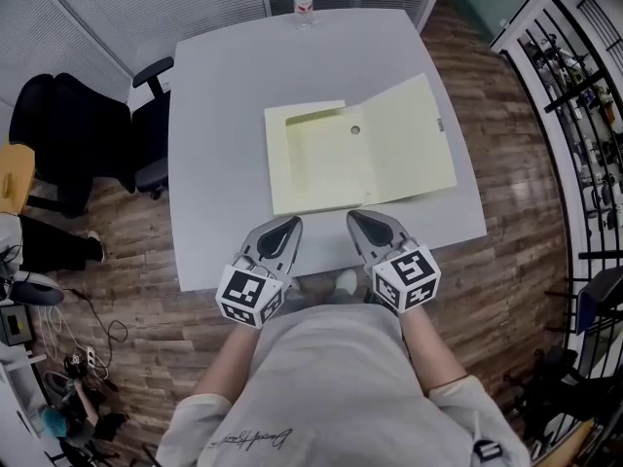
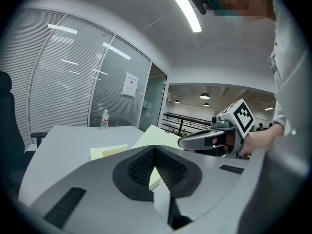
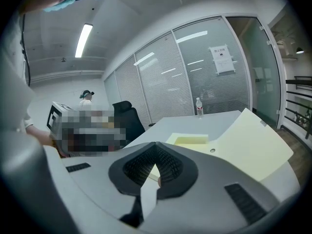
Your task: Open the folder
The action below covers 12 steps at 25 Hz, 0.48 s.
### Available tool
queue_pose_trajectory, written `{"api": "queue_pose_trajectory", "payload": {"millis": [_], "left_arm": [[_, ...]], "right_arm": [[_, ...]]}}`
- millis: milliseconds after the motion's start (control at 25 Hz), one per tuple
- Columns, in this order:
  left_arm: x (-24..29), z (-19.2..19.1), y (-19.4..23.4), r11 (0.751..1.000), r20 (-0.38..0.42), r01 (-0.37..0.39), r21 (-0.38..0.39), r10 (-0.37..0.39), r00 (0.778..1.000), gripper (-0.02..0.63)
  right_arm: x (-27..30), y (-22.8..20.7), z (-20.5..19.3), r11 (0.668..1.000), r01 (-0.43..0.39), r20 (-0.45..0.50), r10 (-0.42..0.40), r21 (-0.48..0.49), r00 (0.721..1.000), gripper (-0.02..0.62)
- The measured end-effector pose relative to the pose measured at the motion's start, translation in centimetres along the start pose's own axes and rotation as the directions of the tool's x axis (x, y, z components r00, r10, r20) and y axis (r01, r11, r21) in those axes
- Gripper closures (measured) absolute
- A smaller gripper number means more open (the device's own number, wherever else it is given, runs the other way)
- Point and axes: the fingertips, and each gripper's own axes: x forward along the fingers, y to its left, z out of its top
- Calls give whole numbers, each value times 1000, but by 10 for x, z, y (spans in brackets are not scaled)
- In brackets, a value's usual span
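Plainly, the white table (image 1: 214, 163) is taken up in its middle by the pale yellow folder (image 1: 321, 163), which is already laid open, so the task is judged to be as good as done and only a tidy finish is called for. The base of the folder is seen flat on the left, while the cover (image 1: 414, 139) is swung out to the right and, from the right gripper view, appears to slope upward at its far side rather than lie quite flat. If a flatter lie is wanted, the cover would best be pressed down near its outer edge, by the small clasp (image 1: 440, 125), while the base is steadied at its left side so that the folder is not slid across the smooth top. The water bottle (image 1: 303, 0) is stood at the far edge, well apart, and need not be minded. The left gripper (image 1: 289, 224) and the right gripper (image 1: 356, 218) are held side by side at the near edge of the table, just short of the folder, each with its jaws brought together and nothing gripped between them; they should be kept clear of the folder's near edge when drawn off.
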Motion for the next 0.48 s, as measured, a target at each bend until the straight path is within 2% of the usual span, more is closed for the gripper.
{"api": "queue_pose_trajectory", "payload": {"millis": [480], "left_arm": [[-3,1,-6,1000,-3,2,7,-2,1000,597]], "right_arm": [[-3,11,-1,1000,-29,12,29,8,999,572]]}}
